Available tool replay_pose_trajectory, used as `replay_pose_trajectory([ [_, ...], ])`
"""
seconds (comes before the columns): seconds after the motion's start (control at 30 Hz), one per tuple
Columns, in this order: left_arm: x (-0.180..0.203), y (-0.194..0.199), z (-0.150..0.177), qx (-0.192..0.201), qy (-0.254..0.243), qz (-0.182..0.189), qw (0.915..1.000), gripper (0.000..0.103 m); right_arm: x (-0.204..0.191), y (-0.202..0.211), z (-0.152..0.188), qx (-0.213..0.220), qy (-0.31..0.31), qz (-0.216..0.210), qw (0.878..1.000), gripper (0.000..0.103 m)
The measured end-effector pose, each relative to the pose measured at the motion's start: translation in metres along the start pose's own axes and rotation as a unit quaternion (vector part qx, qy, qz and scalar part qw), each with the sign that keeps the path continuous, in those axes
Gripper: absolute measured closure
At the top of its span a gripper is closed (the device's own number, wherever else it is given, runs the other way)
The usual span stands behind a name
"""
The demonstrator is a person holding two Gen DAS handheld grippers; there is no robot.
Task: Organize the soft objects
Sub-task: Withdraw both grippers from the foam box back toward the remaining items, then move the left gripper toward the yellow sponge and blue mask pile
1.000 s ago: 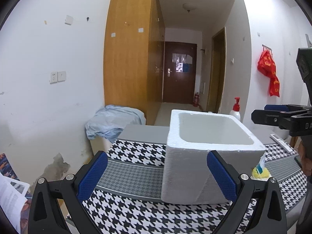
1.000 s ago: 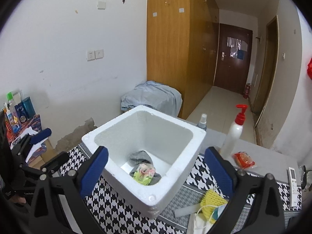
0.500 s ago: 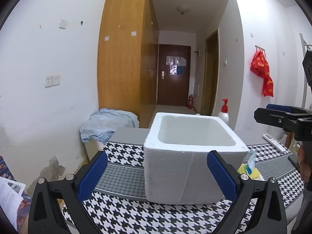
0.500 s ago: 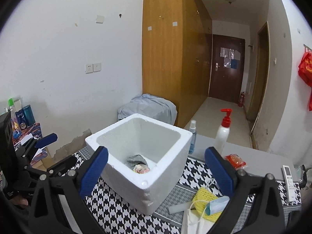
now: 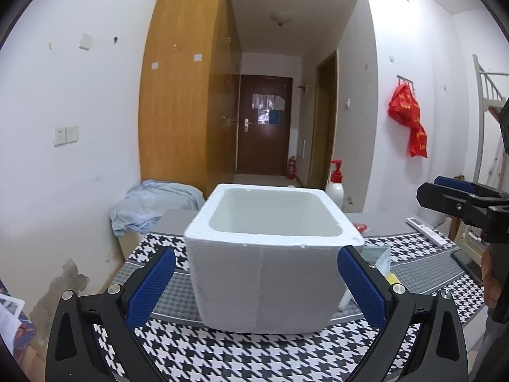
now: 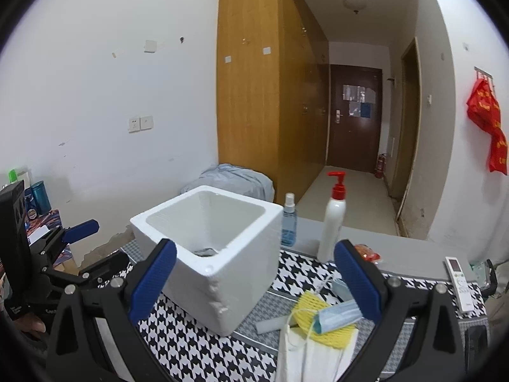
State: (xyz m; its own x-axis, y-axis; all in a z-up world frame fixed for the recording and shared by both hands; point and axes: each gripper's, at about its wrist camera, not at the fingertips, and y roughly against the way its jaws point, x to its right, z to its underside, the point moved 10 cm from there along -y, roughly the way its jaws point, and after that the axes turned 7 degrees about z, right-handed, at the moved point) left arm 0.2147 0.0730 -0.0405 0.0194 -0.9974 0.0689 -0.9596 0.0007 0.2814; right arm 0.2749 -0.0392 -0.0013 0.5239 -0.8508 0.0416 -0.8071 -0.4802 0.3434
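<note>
A white foam box [image 6: 210, 251] on the houndstooth table [image 6: 197, 350] already holds at least one grey soft item, while a blue face mask [image 6: 337, 315], yellow foam netting [image 6: 318, 321] and a white mask [image 6: 305, 353] lie unsorted just beside it. Both the left gripper [image 5: 254, 289] and right gripper [image 6: 254, 280] hang spread wide, holding nothing. The pile sits low between the right gripper's fingers, slightly toward the right one.

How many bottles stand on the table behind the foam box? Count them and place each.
2. The white pump bottle with the red top stands right of the white foam box; the small blue spray bottle stands between them. The box may hide others.
</note>
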Motion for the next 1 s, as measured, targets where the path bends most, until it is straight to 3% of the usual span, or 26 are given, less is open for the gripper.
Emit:
replay_pose_trajectory([
  [0.6, 0.030, 0.000, 0.010, 0.010, -0.011, 0.022, 0.9996, 0.001, 0.025, 0.025, 0.050, -0.010, -0.020, 0.043, 0.999, 0.002],
  [1.0, 0.059, -0.008, 0.024, -0.010, -0.024, 0.068, 0.9973, 0.001, 0.052, 0.033, 0.074, -0.026, -0.042, 0.073, 0.996, 0.002],
])
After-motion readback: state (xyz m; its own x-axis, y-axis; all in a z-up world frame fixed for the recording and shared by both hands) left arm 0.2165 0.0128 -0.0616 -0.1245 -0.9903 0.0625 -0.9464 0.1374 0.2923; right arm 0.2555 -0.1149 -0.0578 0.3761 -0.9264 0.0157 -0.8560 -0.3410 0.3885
